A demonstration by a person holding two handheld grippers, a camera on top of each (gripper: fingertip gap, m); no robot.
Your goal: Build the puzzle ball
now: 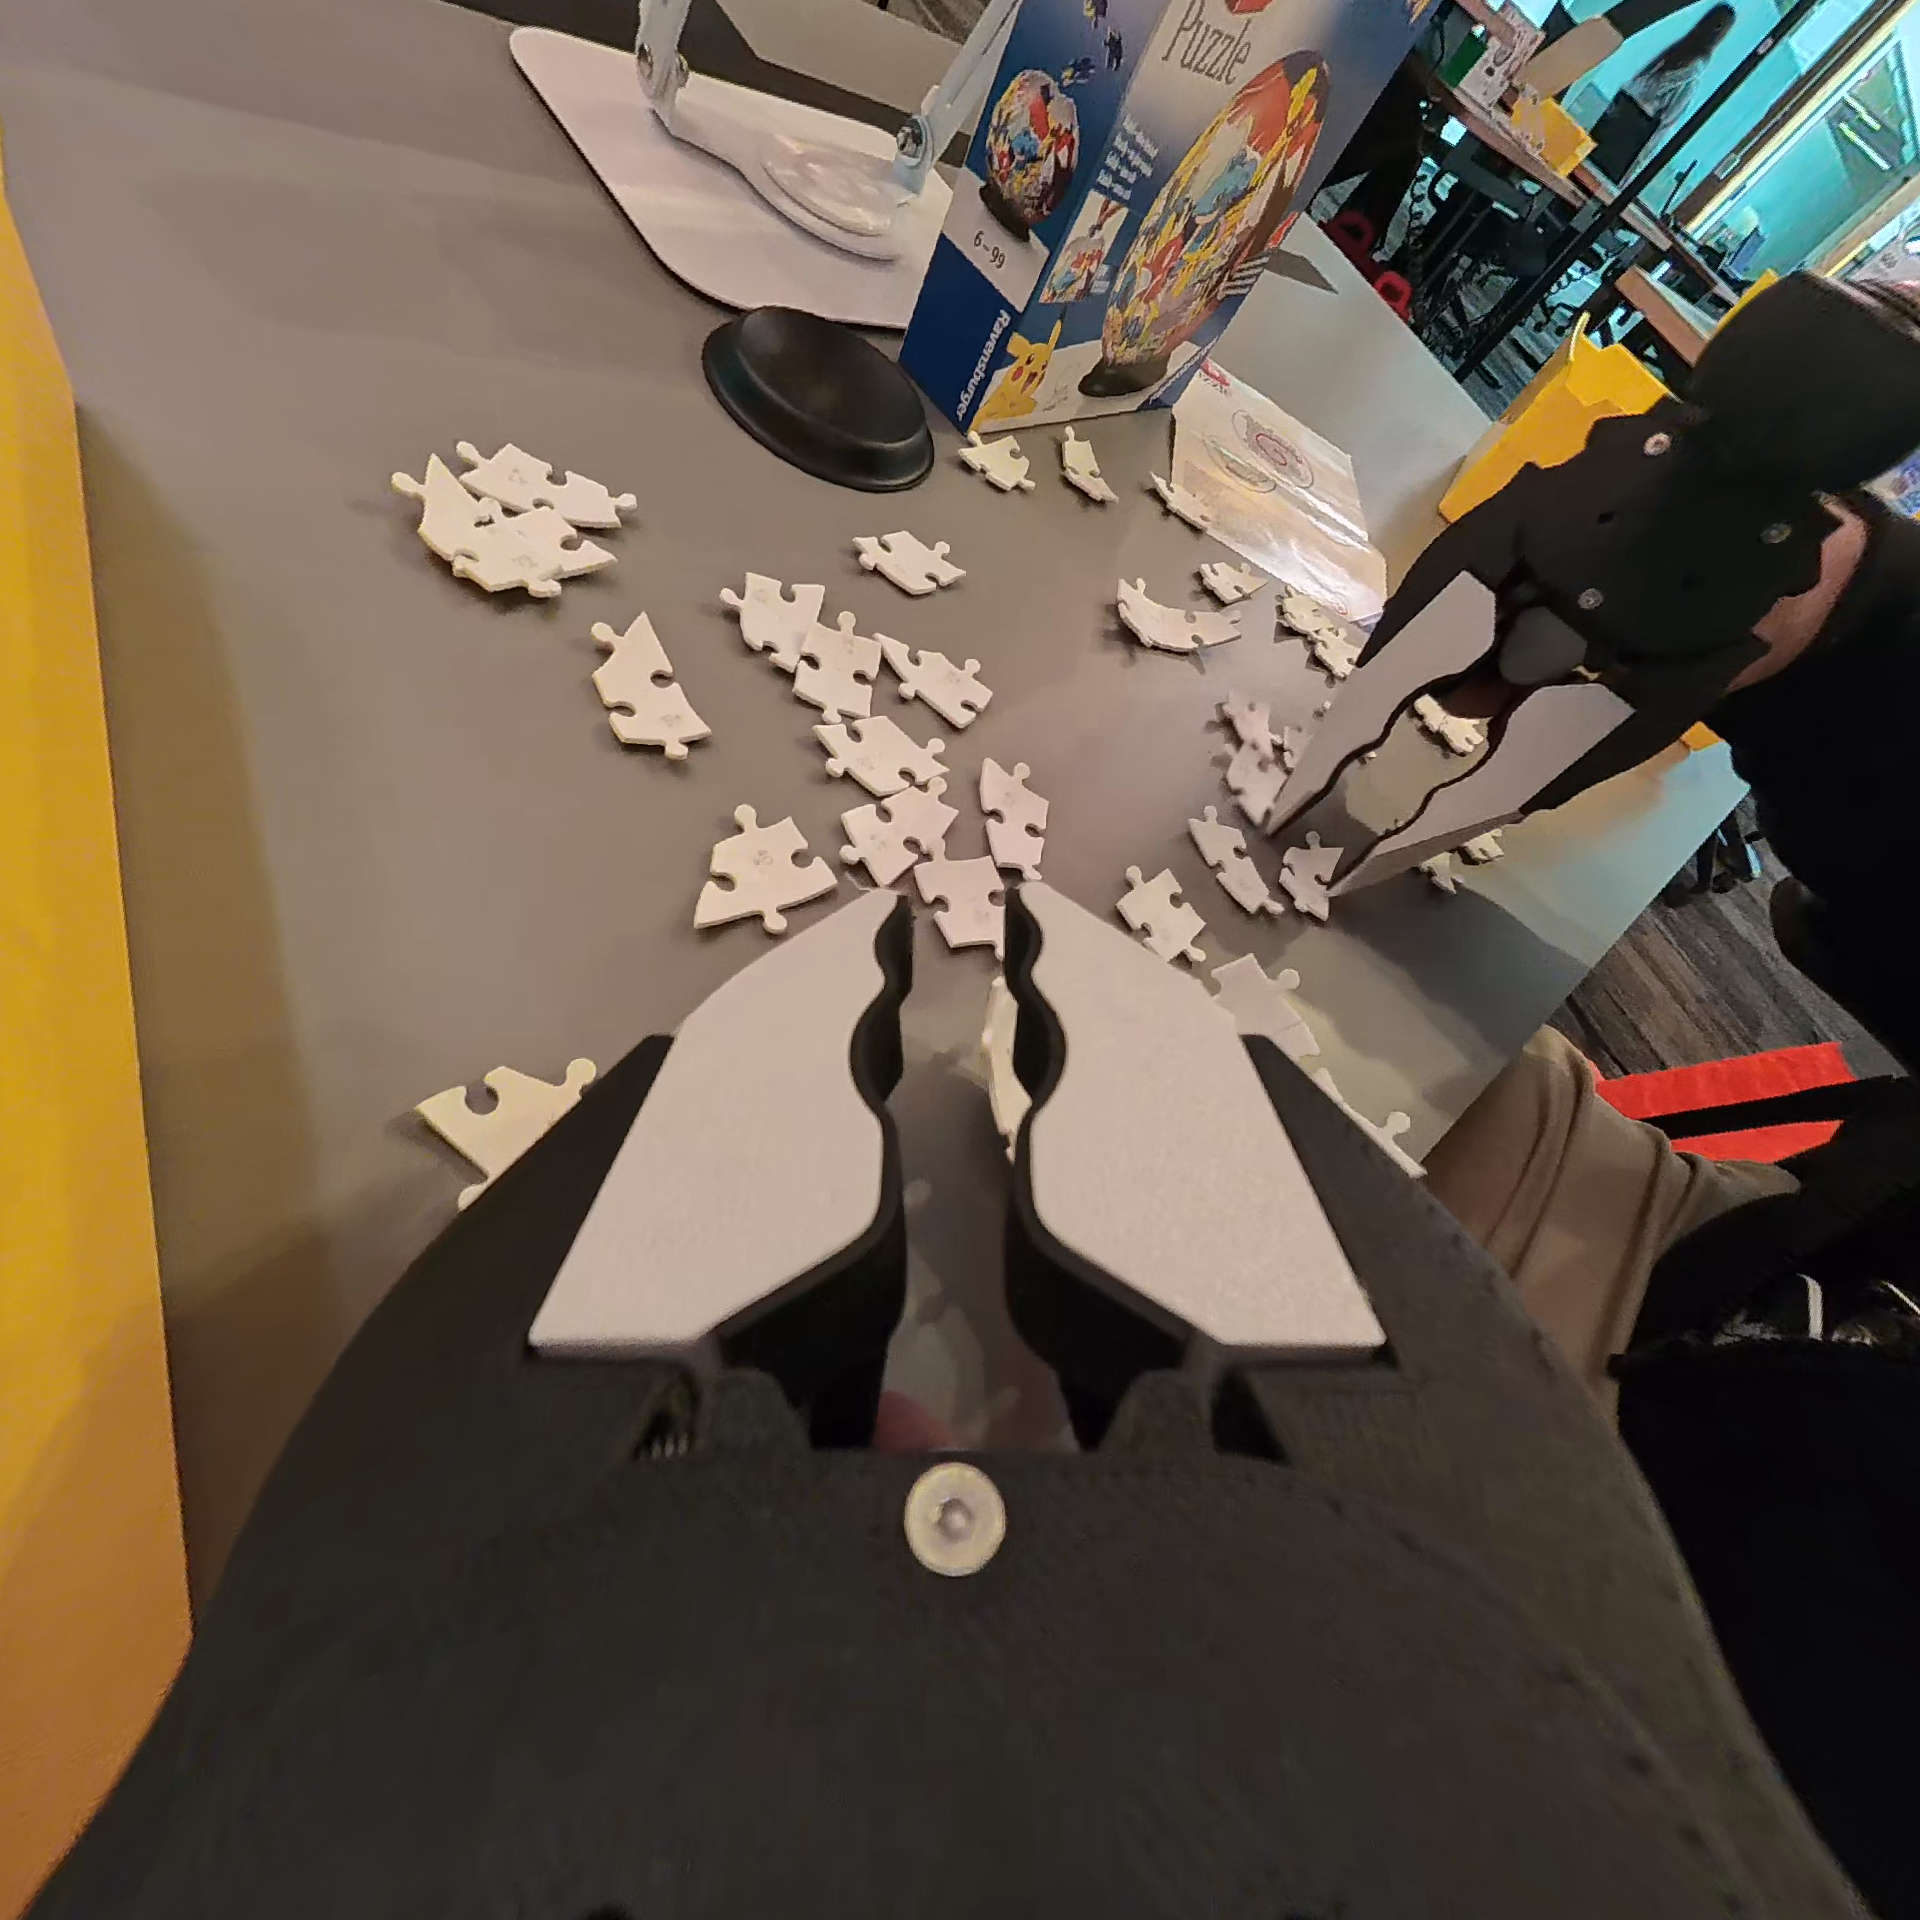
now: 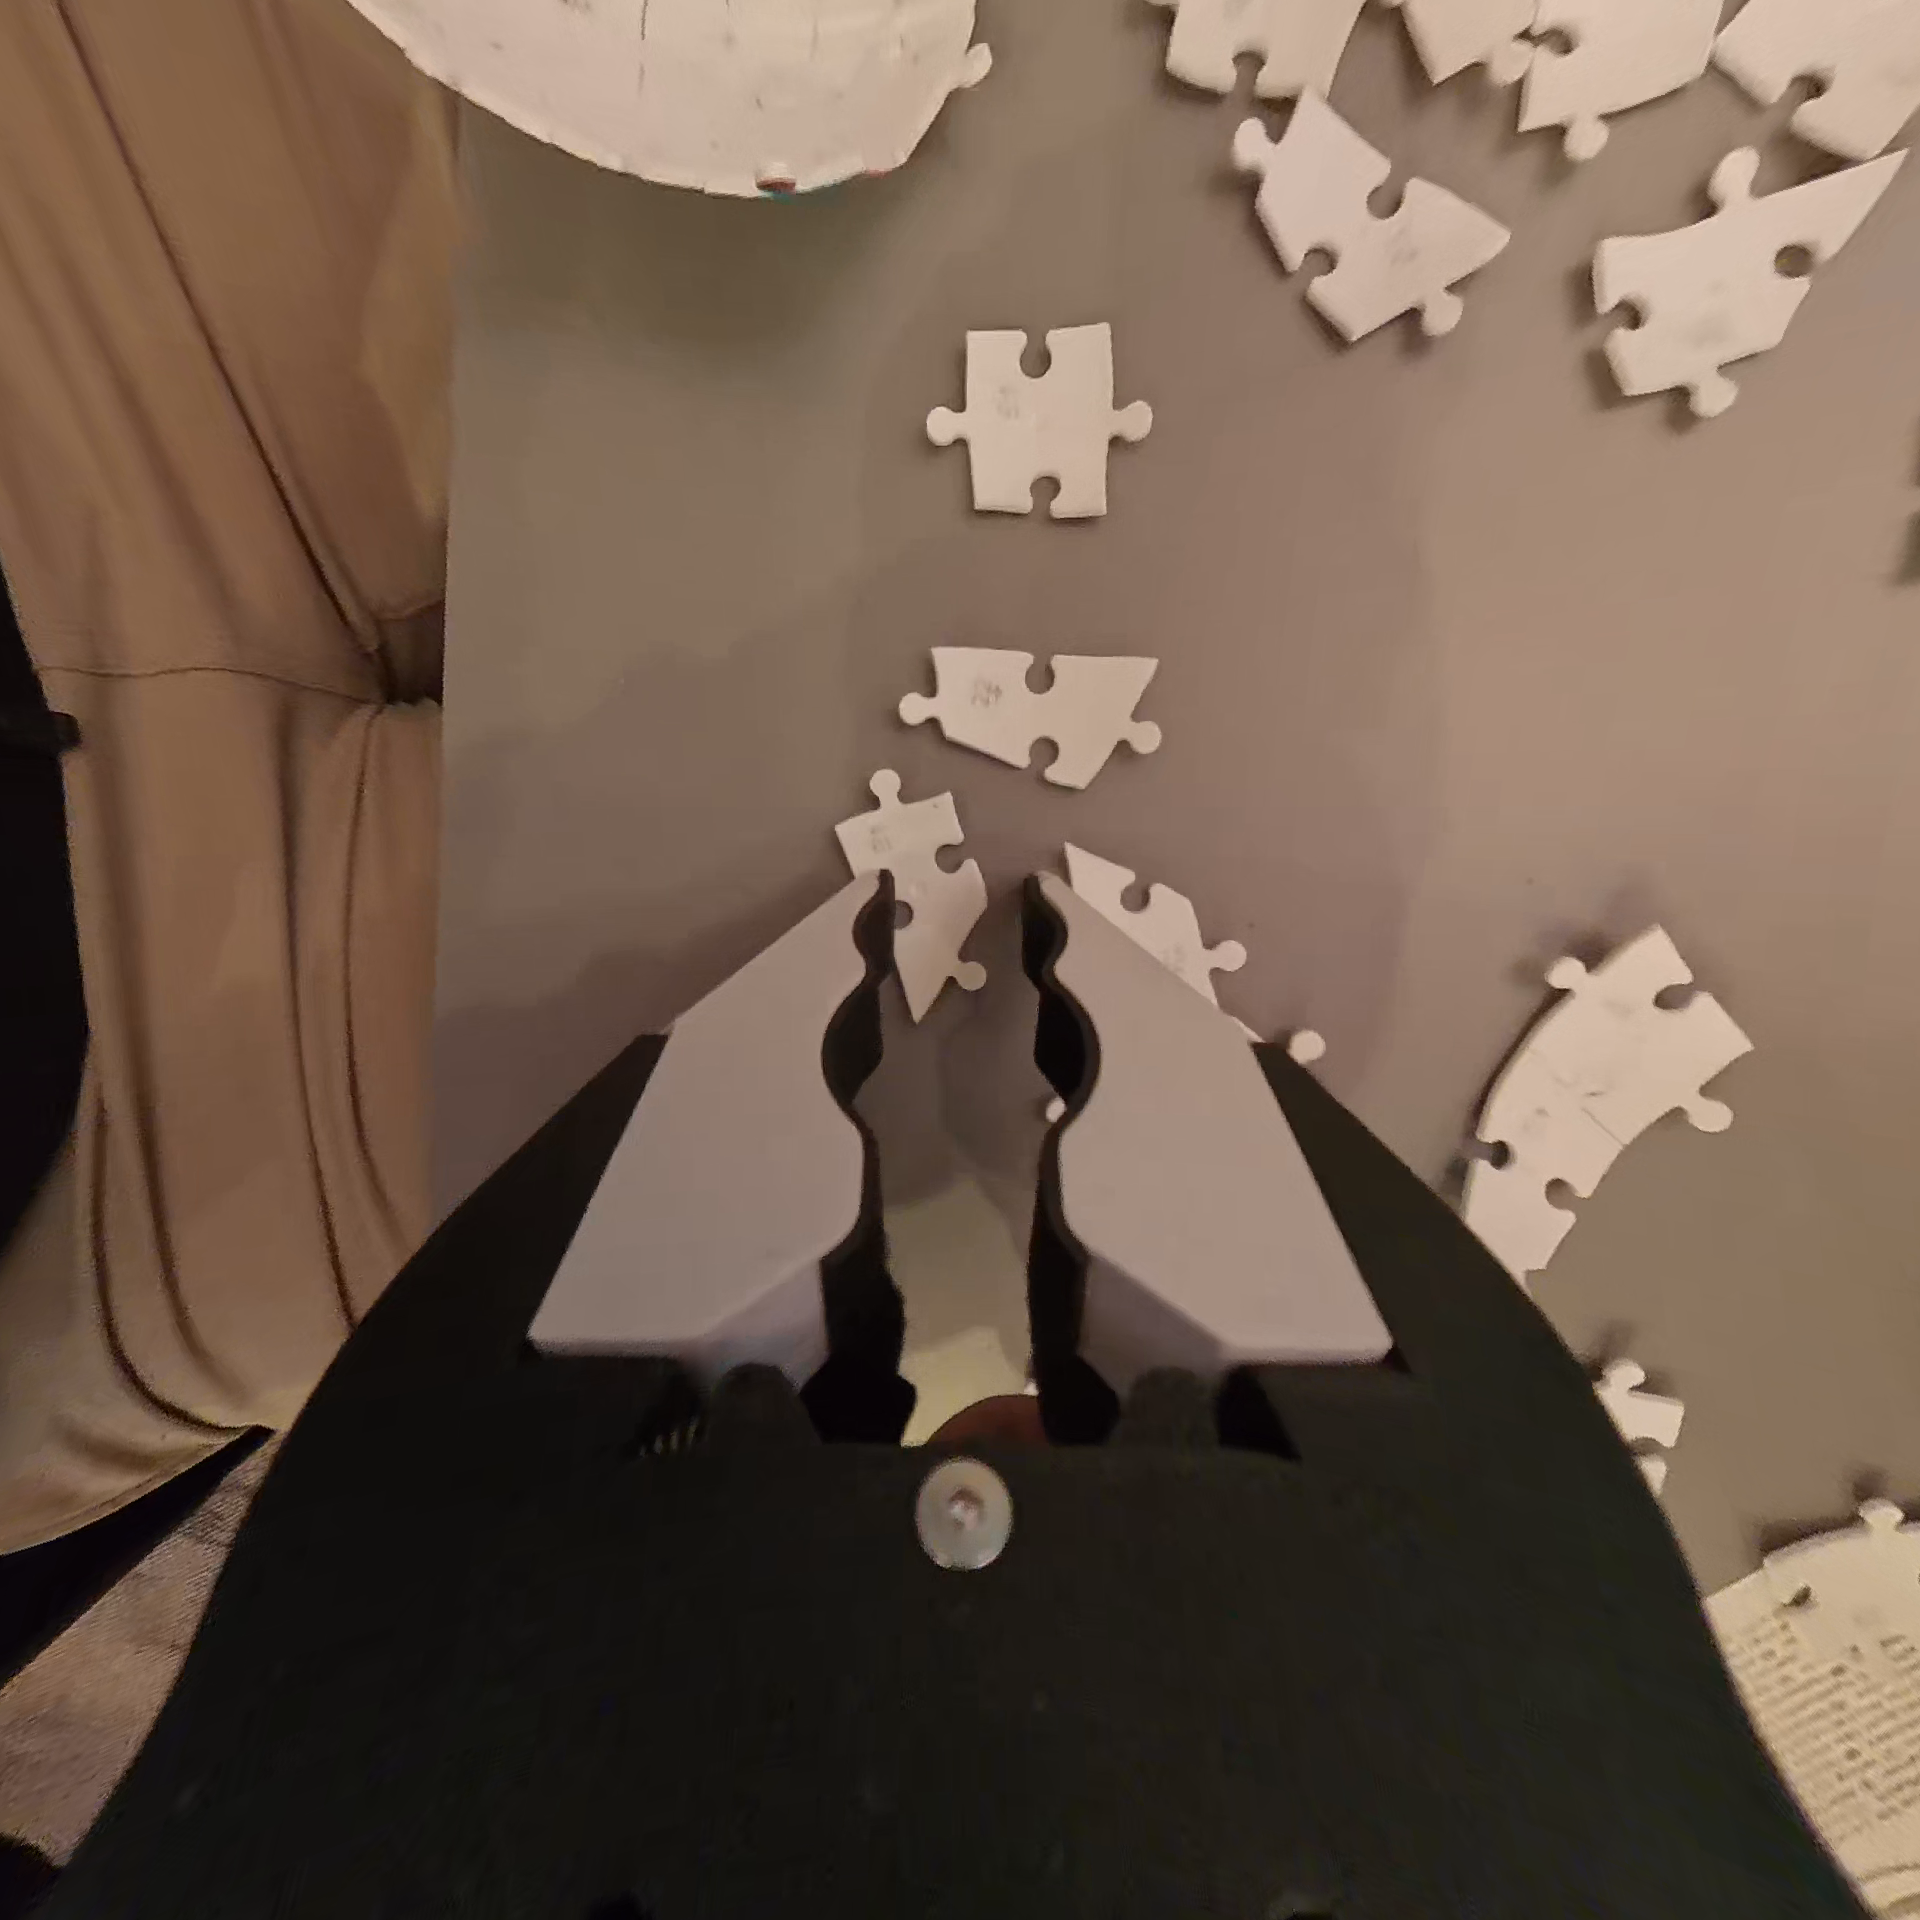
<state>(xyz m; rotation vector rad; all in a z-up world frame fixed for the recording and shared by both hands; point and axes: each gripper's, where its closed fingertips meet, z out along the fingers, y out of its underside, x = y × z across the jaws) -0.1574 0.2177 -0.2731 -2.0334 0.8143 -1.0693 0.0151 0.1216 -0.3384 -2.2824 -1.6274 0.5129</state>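
Many white puzzle pieces [image 1: 873,753] lie face down on the grey table [image 1: 312,727]. My left gripper [image 1: 958,914] is open low over them. A white piece edge [image 1: 997,1049] shows in its gap by the right finger; I cannot tell if it touches. My right gripper [image 2: 956,883] is open, tips just above the table [image 2: 675,520] between two loose pieces [image 2: 920,873] [image 2: 1164,920]; it also shows in the left wrist view [image 1: 1304,857]. A joined, curved white ball section [image 2: 675,83] lies at the top of the right wrist view, and a joined strip [image 2: 1600,1101] at the right.
The puzzle box [image 1: 1143,208] stands at the back with a black ball stand [image 1: 821,400] and a white mat [image 1: 644,177] beside it. A printed sheet [image 1: 1278,488] lies right of the box. The table edge and a person's tan trousers [image 2: 208,623] are close by. Left tips to right tips: about 20 cm.
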